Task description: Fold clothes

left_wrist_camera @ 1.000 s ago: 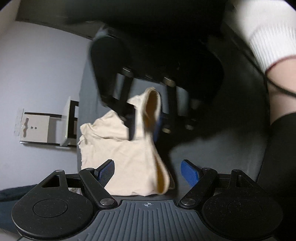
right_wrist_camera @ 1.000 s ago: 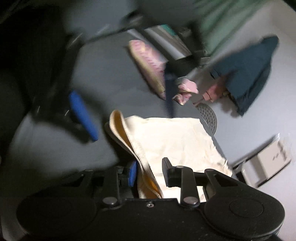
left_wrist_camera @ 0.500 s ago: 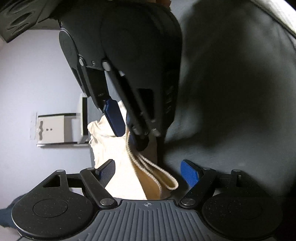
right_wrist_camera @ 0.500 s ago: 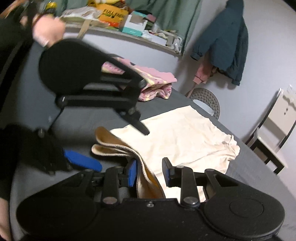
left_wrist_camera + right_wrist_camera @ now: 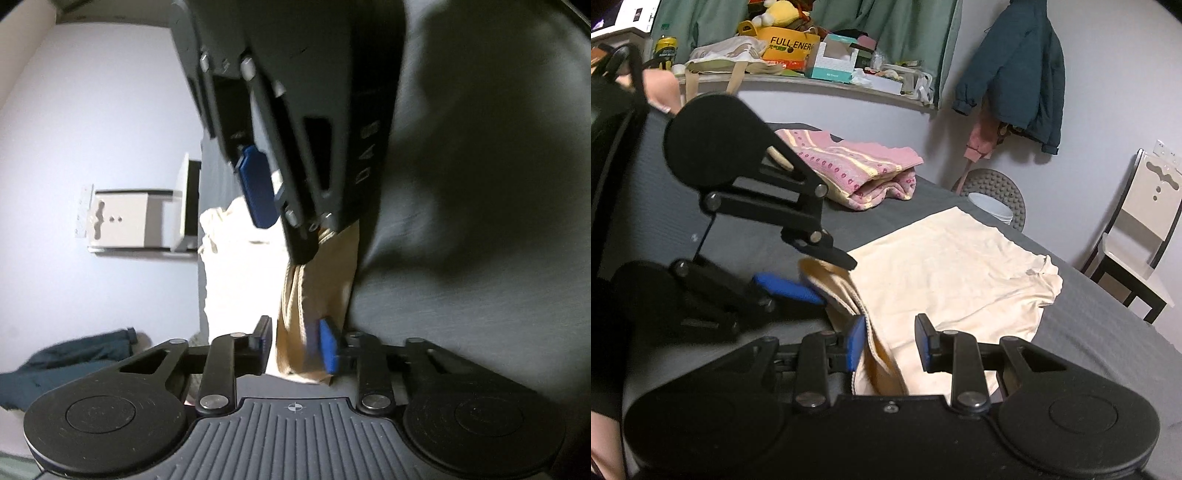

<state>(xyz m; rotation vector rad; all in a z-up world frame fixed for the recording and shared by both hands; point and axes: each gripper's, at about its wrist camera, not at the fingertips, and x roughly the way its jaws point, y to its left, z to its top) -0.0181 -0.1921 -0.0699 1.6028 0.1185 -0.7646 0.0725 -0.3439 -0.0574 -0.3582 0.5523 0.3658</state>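
Lying on the dark grey bed (image 5: 1108, 325), the cream garment (image 5: 953, 269) has its ribbed waistband (image 5: 846, 291) lifted. The left gripper (image 5: 297, 347) has its jaws around this band but not clamped. The right gripper (image 5: 890, 347) is spread apart, with the band against its left pad only.

A teal jacket (image 5: 1015, 70) hangs above a white chair (image 5: 1141, 225).

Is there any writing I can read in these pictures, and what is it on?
"FULL ENERG", cut off by a teal box: on the orange box on the shelf.
"DAS", raised letters, partly blurred: on the right tool's black body, seen from the left wrist.
The print on the yellow can and the teal box is too small to read.
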